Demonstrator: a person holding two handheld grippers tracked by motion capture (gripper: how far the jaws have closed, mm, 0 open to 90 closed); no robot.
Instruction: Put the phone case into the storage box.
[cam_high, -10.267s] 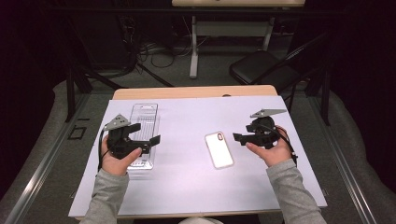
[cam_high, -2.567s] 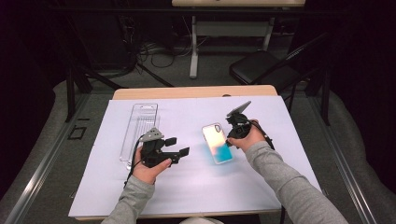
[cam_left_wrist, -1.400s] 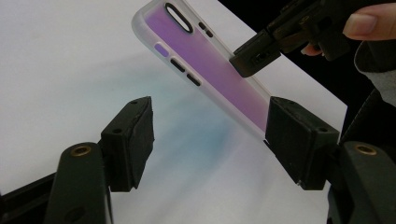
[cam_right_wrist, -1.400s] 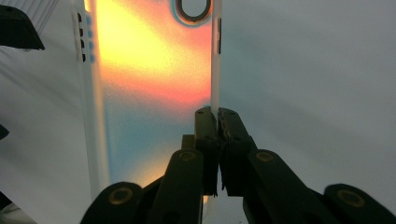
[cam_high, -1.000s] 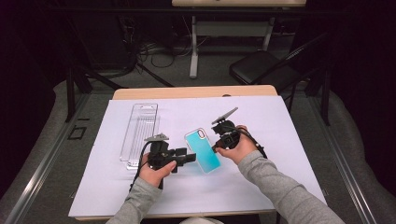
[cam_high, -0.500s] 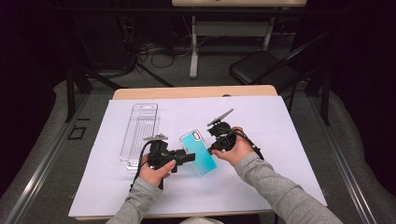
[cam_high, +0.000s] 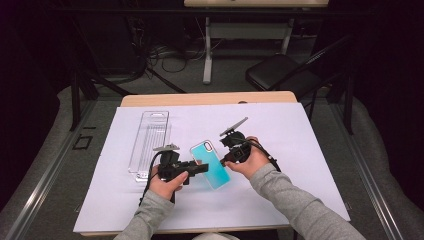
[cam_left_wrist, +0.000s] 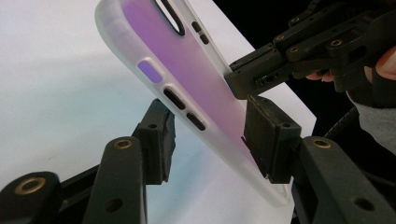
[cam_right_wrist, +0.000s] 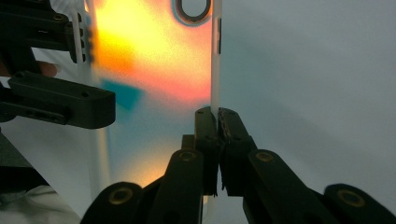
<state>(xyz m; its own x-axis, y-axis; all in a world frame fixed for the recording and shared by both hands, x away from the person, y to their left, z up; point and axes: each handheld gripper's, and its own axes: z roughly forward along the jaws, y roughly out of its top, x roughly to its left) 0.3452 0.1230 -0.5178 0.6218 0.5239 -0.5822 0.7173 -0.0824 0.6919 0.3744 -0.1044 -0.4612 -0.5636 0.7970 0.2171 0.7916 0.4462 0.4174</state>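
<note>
A translucent phone case (cam_high: 211, 165), teal from above and pink-orange up close, is held tilted above the white sheet (cam_high: 300, 150). My right gripper (cam_high: 223, 161) is shut on the case's thin side wall (cam_right_wrist: 215, 84), pads (cam_right_wrist: 205, 126) pinched on it. My left gripper (cam_high: 200, 169) reaches in from the left, with the case (cam_left_wrist: 196, 79) slanting between its jaws. Those jaws have just been closing. The right-hand pad (cam_left_wrist: 266, 135) sits against the case's back, while the left-hand pad (cam_left_wrist: 159, 140) stands just off the edge with the button cut-outs.
A clear plastic packaging tray (cam_high: 150, 137) lies on the sheet to the left of my left hand. The wooden table edge (cam_high: 210, 98) runs along the far side. Beyond it stand a black chair (cam_high: 280, 72) and cables on the floor.
The right gripper lifted the case off the sheet and carried it left to the left gripper. Over the last second the left jaws have narrowed around it; both hands barely moved.
</note>
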